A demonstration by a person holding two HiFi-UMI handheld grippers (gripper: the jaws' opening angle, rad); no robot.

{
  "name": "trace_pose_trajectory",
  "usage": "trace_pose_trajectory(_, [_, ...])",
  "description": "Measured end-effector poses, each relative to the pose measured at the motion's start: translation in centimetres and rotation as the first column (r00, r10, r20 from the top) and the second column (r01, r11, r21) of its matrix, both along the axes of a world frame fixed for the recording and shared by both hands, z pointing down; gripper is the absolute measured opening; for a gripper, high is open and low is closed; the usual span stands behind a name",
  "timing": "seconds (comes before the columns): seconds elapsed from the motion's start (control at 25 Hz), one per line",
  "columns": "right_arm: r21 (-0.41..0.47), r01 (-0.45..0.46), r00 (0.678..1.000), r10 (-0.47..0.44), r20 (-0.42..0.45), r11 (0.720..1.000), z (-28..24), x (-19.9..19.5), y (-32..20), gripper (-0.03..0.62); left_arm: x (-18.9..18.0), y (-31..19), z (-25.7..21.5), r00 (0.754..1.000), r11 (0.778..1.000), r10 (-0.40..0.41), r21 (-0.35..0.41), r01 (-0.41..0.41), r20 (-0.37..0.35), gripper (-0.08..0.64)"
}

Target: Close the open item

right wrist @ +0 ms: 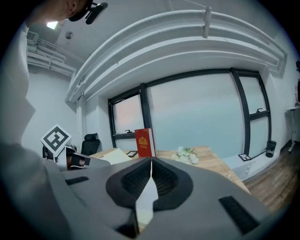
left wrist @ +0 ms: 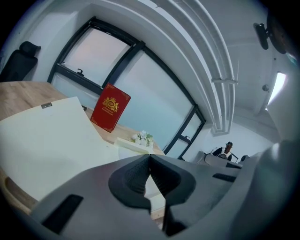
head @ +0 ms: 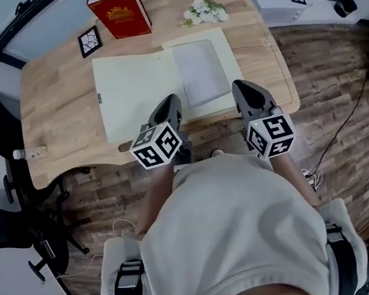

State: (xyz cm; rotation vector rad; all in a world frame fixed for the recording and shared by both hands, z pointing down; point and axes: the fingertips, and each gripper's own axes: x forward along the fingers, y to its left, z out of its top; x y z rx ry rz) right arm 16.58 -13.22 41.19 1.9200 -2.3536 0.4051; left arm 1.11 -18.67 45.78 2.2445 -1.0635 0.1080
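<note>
- We see the folder (head: 139, 88) lying open and flat in the middle of the desk (head: 56, 94), with a grey sheet (head: 200, 70) on its right half.
- Our left gripper (head: 171, 102) hangs over the folder's near edge, jaws pressed together with nothing between them.
- Our right gripper (head: 243, 88) sits by the folder's near right corner, jaws also together and empty.
- A red book (head: 120, 12) stands at the desk's far edge, with flowers (head: 204, 12) to its right.

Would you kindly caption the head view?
Left gripper and right gripper, both shut, near an open cream folder on a wooden table.
</note>
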Motion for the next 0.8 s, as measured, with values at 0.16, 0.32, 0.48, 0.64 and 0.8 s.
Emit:
trace_pose_trajectory(0.16, [-0.004,0.053,0.999,-0.053,0.001,0.999,0.3,0.0,-1.2,0.02,-0.8,-0.1,0.5,0.998,0.998,-0.067,-0.008,0.067,0.001,0.02])
trace_pose_trajectory(0.32, [-0.007,0.108,0.994,-0.108,-0.002,0.994,0.5,-0.4,-2.1,0.02,-1.9,-0.1,0.8,0.991,0.991,-0.131,-0.013,0.131,0.0,0.02])
trace_pose_trajectory(0.48, [-0.011,0.155,0.988,-0.155,0.0,0.988,0.8,-0.9,-2.6,0.02,-3.2,0.2,1.3,0.981,0.981,-0.194,-0.02,0.194,0.002,0.02])
trace_pose_trajectory(0.64, [-0.018,0.191,0.982,-0.191,0.005,0.981,1.2,-1.2,-2.9,0.02,-4.9,0.8,1.8,0.966,0.965,-0.26,-0.029,0.26,0.016,0.02])
trace_pose_trajectory(0.8, [-0.015,0.204,0.979,-0.204,0.015,0.979,1.2,-1.5,-2.9,0.02,-7.2,1.6,1.9,0.95,0.95,-0.312,-0.028,0.312,0.032,0.02])
